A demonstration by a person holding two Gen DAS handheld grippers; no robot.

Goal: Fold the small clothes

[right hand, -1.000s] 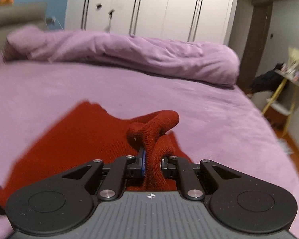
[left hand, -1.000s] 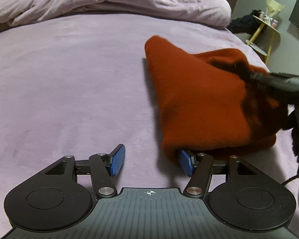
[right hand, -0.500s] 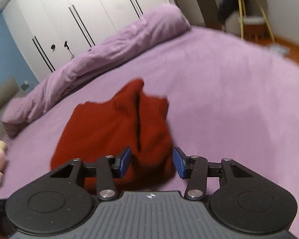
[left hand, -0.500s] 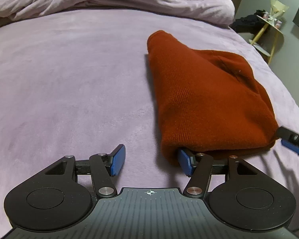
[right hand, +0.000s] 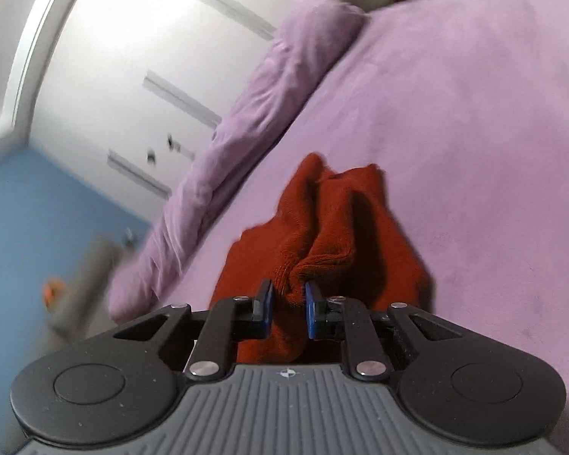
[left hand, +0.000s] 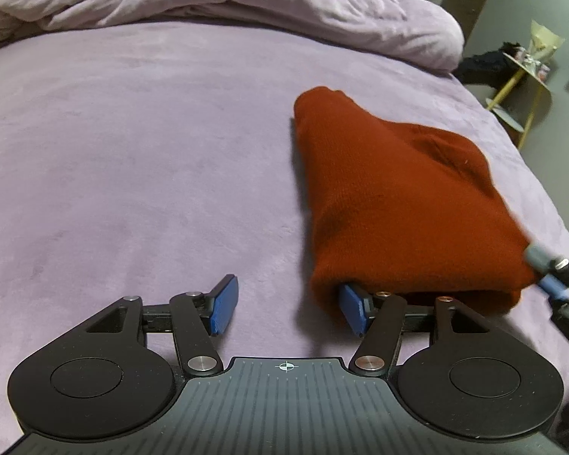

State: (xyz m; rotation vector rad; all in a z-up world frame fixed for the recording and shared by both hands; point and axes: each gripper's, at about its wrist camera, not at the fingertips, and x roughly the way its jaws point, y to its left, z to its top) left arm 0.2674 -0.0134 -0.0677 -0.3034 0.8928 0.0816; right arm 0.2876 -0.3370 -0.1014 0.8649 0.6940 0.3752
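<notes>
Rust-red knitted garment (left hand: 406,204), soft and bunched into a loose fold, lying on the lilac plush bed (left hand: 140,144), toward its right side in the left wrist view. Top corner of the cloth pointing up the bed, lower edge rolled over near the camera.

Left tool (left hand: 287,306) spread wide and opening a little more, nothing pinched. One blue pad (left hand: 223,303) bare on the bed, the other tucked just under the rolled lower edge of the cloth.

Right tool (right hand: 287,309) closing, a thick ridge of the red cloth squeezed between its blue pads (right hand: 312,309). Seen from the left wrist camera as a blurred shape at the cloth's right corner (left hand: 550,276).

Crumpled lilac duvet (left hand: 223,3) heaped along the far end of the bed. White wardrobe doors (right hand: 140,60) behind it, beside a blue wall (right hand: 41,208). Small yellow-legged side table (left hand: 523,79) off to the right, past the bed.
</notes>
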